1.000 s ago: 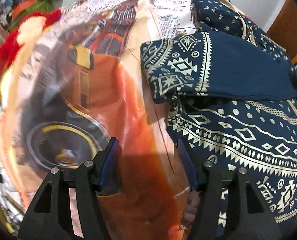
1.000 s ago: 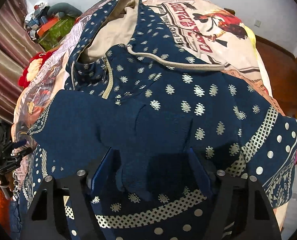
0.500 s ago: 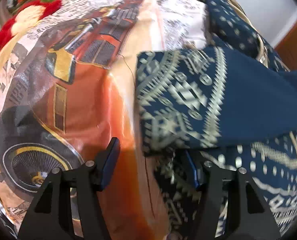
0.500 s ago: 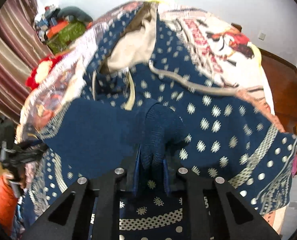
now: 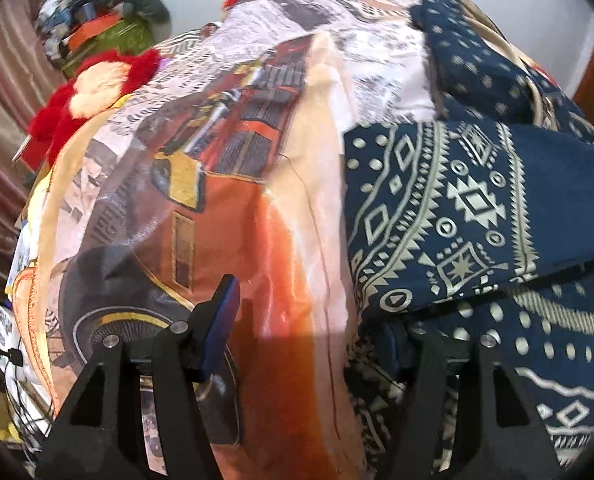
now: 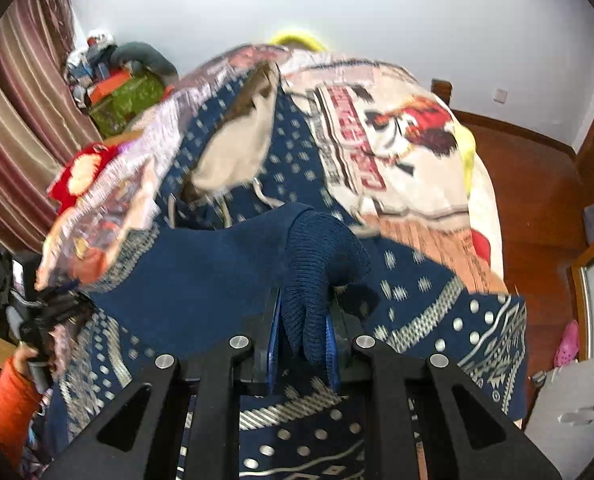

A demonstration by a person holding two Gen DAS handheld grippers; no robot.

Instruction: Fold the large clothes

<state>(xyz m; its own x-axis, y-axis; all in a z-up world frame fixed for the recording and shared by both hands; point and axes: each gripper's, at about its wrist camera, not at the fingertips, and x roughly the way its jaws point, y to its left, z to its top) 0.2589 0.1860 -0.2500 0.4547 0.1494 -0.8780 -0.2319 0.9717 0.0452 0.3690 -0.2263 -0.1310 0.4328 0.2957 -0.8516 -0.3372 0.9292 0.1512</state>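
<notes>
A navy hoodie with a cream pattern [image 5: 477, 208] lies on the bed, its sleeve folded across the body. My left gripper [image 5: 309, 320] is open at the hoodie's left edge, its right finger half under the folded sleeve. In the right wrist view, my right gripper [image 6: 303, 328] is shut on the sleeve's ribbed navy cuff [image 6: 317, 264] and holds it lifted above the hoodie's body [image 6: 417, 320]. The beige-lined hood [image 6: 237, 152] lies farther back.
The bed cover has a printed orange car [image 5: 201, 208] and a rooster [image 6: 417, 124]. A red plush toy [image 5: 93, 96] lies at the bed's left edge. Piled items [image 6: 117, 80] stand by the curtain. A wooden floor [image 6: 537, 184] lies to the right.
My right gripper closed on the sleeve cuff and lifted it up and back. My left gripper shifted along the hoodie's left edge and stayed open.
</notes>
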